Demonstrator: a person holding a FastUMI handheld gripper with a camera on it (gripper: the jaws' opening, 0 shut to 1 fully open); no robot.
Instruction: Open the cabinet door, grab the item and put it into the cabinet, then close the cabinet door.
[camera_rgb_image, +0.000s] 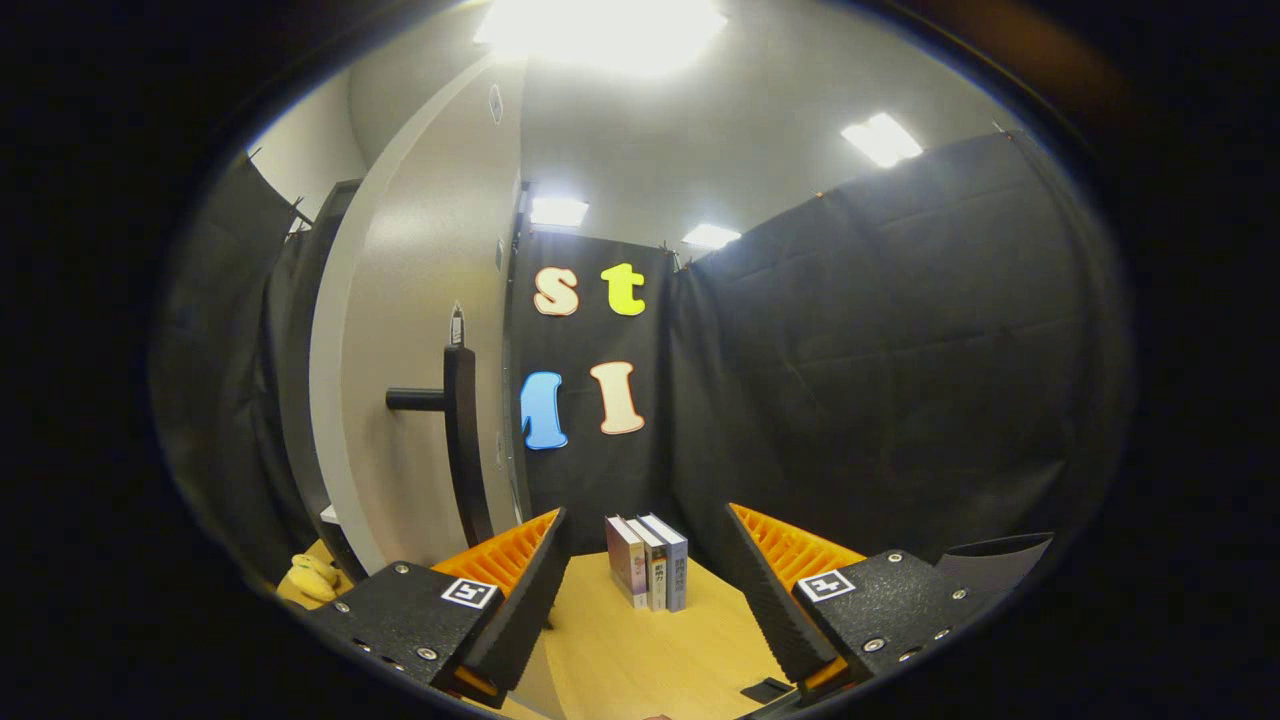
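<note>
Gaping tool (645, 575), books (648, 575) beyond, cabinet door (420, 330) edge beside

Here is the pale wooden surface (640, 650), smooth light grain running away toward the black cloth wall. Standing upright on it, beyond the fingertips and roughly in line with the gap between them, is a tight row of three slim paperback books (648, 562), spines facing this way, pressed side by side and touching. Off to the left, by the foot of the white cabinet door, sits a soft yellow plush toy (312, 578), lying on the surface's edge, partly hidden. The gripper (645, 560) hangs above the surface, fingers spread wide apart, nothing between them.
</note>
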